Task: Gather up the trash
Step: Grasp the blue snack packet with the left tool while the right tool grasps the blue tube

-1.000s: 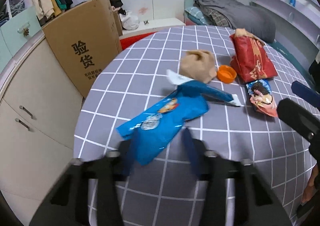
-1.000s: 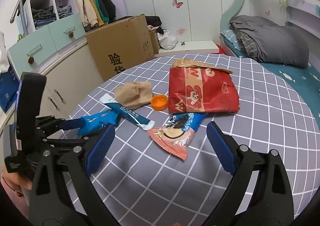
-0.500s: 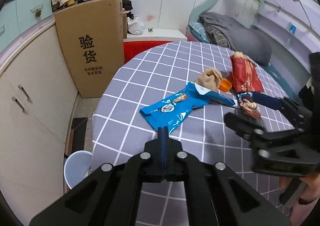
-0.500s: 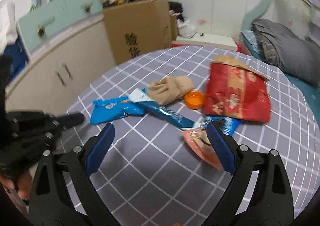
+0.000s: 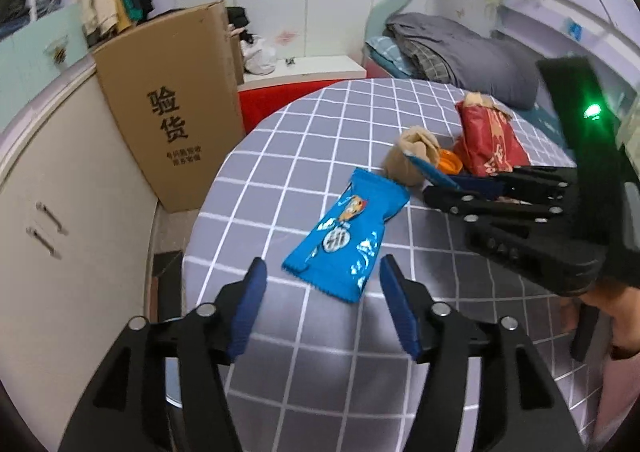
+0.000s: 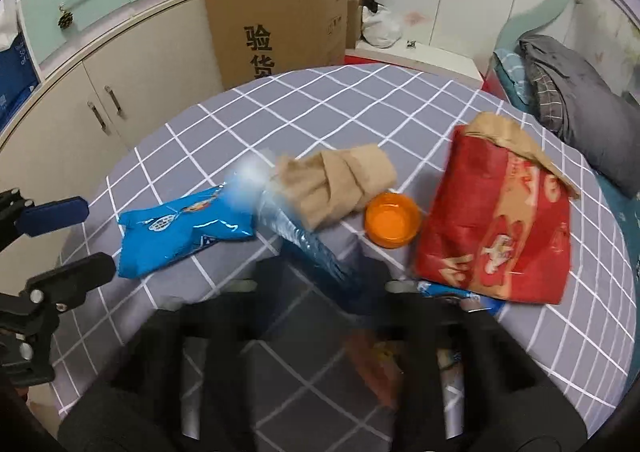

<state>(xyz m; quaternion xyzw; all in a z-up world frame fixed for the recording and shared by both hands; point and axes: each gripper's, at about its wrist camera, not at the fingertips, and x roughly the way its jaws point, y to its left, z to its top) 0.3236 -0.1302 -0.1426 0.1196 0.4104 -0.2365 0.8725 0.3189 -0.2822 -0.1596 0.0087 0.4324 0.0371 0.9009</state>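
My left gripper (image 5: 322, 294) open above the blue snack wrapper (image 5: 346, 238) on the checked tablecloth (image 5: 280, 156), my right gripper (image 5: 472, 192) beside crumpled brown paper (image 5: 408, 158), red bag (image 5: 490, 144) beyond

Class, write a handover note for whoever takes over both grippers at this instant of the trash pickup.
Left gripper: jaws open, aimed at the near end of the blue snack wrapper, which lies flat on the table.
Right gripper: jaws look shut on the slim blue wrapper; the view is blurred.
Also on the table: tan paper, orange cap, red bag.
Done: nothing visibly binned.
Left: every piece; no bin in view.
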